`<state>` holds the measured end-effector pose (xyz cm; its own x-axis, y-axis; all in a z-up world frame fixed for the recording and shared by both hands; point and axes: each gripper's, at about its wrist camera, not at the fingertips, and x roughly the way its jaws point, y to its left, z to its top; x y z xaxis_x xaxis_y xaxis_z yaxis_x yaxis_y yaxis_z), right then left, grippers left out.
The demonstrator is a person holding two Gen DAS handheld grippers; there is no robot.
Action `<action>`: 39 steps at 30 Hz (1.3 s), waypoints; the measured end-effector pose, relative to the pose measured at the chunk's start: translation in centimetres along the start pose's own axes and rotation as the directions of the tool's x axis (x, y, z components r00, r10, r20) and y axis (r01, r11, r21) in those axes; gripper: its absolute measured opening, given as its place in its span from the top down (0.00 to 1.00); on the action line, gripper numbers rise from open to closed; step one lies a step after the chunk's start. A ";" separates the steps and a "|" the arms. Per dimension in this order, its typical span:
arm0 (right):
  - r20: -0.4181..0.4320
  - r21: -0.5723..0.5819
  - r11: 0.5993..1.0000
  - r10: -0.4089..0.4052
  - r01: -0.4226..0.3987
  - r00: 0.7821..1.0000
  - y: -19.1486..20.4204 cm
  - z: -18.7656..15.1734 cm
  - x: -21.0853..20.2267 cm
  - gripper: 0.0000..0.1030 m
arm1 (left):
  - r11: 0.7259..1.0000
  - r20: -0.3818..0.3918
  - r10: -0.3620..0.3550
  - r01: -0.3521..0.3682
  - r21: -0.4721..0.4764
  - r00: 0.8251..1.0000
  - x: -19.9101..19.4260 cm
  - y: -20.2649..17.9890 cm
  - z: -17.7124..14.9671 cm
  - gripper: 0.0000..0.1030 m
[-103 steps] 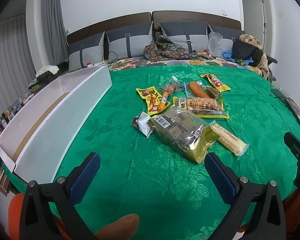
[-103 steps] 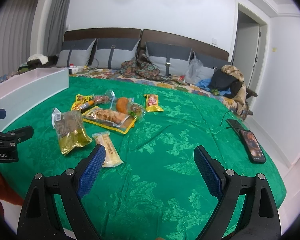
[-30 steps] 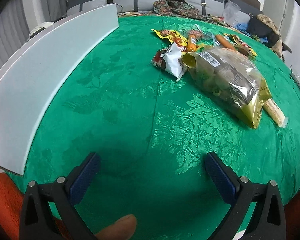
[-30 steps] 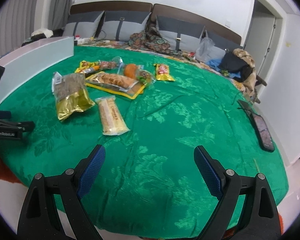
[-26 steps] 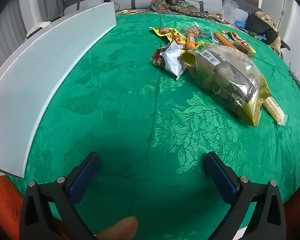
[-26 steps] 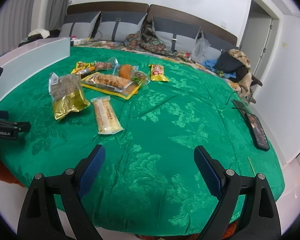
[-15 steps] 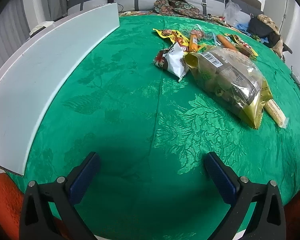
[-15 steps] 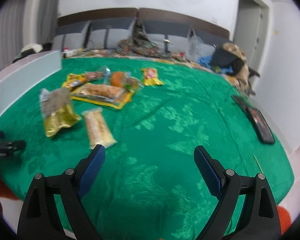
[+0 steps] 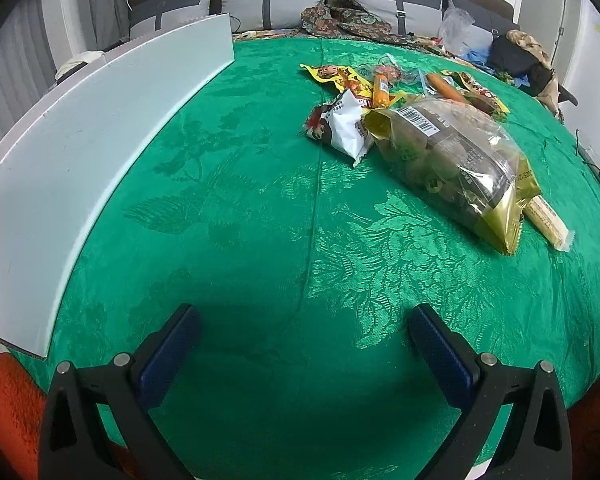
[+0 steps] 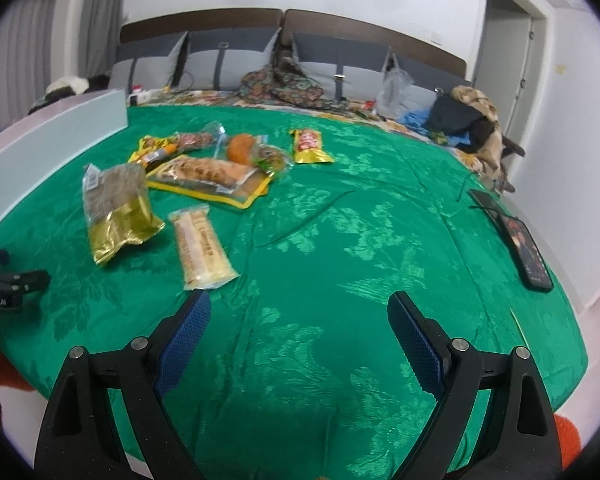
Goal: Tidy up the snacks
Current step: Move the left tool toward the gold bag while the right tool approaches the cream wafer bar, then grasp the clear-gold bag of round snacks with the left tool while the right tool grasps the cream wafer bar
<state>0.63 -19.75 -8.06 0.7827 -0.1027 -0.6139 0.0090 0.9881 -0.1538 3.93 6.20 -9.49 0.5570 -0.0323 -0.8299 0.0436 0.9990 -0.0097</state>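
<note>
Two grippers, left (image 9: 304, 326) and right (image 10: 299, 312), jaws wide above the green cloth (image 9: 240, 208), nothing held.

Bedspread (image 9: 260, 220): emerald green, woven leaf-and-flower damask pattern. On it, large snack bag (image 9: 452, 156): clear front, gold edges, white barcode label. Beside that bag, small packet (image 9: 342, 126): white and brown with red. Long wafer pack (image 10: 200, 246): pale cream, clear wrap. Flat tray pack (image 10: 212, 180): yellow border. Box wall (image 9: 80, 160) at the bedspread's edge: plain white. Gripper pads (image 10: 184, 340): blue, textured; frames black.
</note>
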 end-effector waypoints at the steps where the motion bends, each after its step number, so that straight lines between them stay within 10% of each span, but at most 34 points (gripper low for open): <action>1: 0.002 -0.001 1.000 0.006 -0.006 1.000 0.0 0.0 0.0 0.10 | 1.000 0.001 0.001 -0.001 -0.001 1.000 0.0 0.0 0.0 0.00; 11: -0.076 0.264 0.946 0.216 -0.189 0.973 -4.7 -0.5 1.4 0.10 | 1.000 0.010 -0.001 0.001 0.002 1.000 0.0 -0.1 0.0 0.00; 22: -0.231 -0.108 0.956 0.241 -0.271 0.943 3.5 2.6 6.7 0.10 | 1.000 0.003 -0.018 0.018 0.022 1.000 -0.1 0.1 0.0 0.00; 26: -0.319 -0.096 0.933 0.302 -0.348 0.898 3.9 3.3 10.6 0.10 | 0.999 -0.010 -0.020 0.020 0.025 1.000 -0.1 0.1 0.0 0.00; 30: -0.306 -0.108 0.925 0.318 -0.364 0.897 3.7 3.8 11.6 0.09 | 0.999 -0.047 -0.028 0.029 0.021 0.998 -0.1 0.1 0.2 0.00; 39: -0.240 -0.120 0.913 0.355 -0.391 0.903 3.4 3.3 11.4 0.09 | 0.924 -0.116 -0.371 0.355 -0.142 0.921 -0.9 -2.6 6.2 0.00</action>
<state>11.64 -17.23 -13.06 0.5611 0.2308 -0.7949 -0.3722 0.9281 0.0067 8.42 3.45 -5.25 0.4007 -0.3972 -0.8256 0.1201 0.9161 -0.3825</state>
